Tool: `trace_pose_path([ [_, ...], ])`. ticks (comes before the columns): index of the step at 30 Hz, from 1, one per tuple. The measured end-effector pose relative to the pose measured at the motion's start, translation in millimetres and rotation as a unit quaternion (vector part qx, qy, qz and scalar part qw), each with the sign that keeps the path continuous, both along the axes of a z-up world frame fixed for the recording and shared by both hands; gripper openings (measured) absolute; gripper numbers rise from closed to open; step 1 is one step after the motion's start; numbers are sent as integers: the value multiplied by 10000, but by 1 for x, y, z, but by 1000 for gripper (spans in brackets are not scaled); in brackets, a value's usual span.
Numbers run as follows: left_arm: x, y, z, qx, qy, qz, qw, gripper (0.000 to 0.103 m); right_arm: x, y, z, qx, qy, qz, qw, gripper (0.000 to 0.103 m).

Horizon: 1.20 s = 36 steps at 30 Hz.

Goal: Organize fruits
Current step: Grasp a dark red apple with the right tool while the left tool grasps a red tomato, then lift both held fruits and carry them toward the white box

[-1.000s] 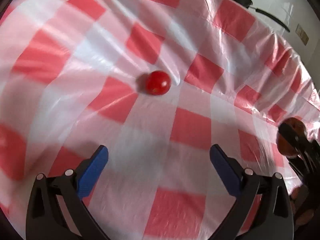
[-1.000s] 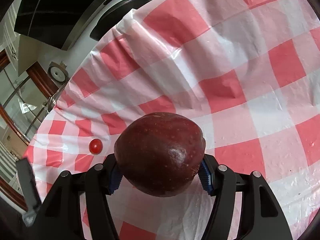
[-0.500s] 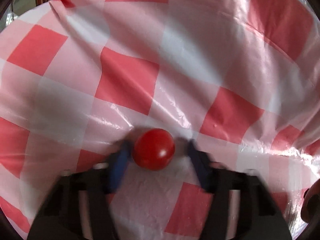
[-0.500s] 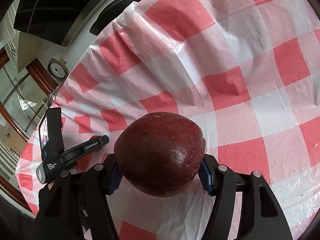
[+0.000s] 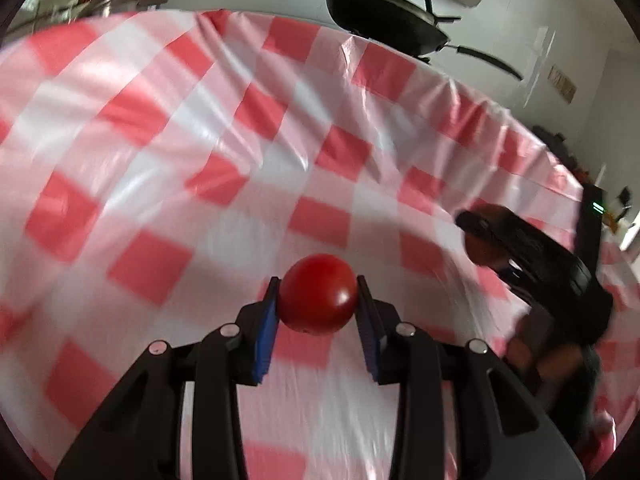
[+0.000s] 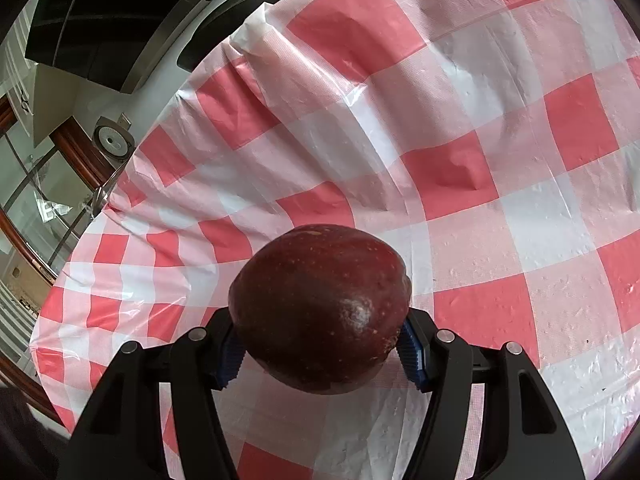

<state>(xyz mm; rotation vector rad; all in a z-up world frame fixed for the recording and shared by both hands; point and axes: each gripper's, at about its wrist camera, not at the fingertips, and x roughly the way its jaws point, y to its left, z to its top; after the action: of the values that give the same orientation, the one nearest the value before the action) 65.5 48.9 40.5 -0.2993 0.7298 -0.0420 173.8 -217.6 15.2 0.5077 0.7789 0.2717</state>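
A small red tomato (image 5: 318, 299) is clamped between the blue pads of my left gripper (image 5: 317, 300), lifted off the red-and-white checked tablecloth (image 5: 168, 168). A large dark red apple (image 6: 320, 307) sits in my right gripper (image 6: 320, 346), whose blue pads press on both its sides above the tablecloth (image 6: 500, 200). In the left wrist view the right gripper (image 5: 532, 256) shows at the right edge, dark and blurred, with the apple (image 5: 480, 252) in it.
A black pan (image 5: 384, 16) with a long handle stands past the far edge of the table. A round metal object (image 6: 112, 142) and a wooden-framed window (image 6: 36, 208) lie beyond the table's left edge. The cloth is wrinkled with raised folds.
My left gripper moved onto the tomato, shut on it and lifted it off the cloth. The right gripper kept still with the apple. The left gripper has left the right wrist view.
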Motion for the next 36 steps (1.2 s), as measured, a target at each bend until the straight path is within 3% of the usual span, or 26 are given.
trace_pose_path([
  [7, -4, -25, -5, -143, -194, -277, 9993, 36, -1, 1, 0, -14, 12, -1, 10000, 62],
  [17, 11, -12, -22, -661, 217, -275, 9972, 37, 0, -3, 0, 19, -1, -37, 10000, 62],
  [25, 6, -14, -19, -630, 50, -359, 9974, 37, -6, -4, 2, -46, 55, -123, 9999, 62],
  [30, 3, -10, -17, -749, -36, -445, 9962, 37, -49, -18, 1, 188, 266, -375, 9988, 62],
  [36, -31, -9, -10, -567, -258, -413, 9972, 37, -126, -31, 12, 183, 239, -414, 9987, 62],
])
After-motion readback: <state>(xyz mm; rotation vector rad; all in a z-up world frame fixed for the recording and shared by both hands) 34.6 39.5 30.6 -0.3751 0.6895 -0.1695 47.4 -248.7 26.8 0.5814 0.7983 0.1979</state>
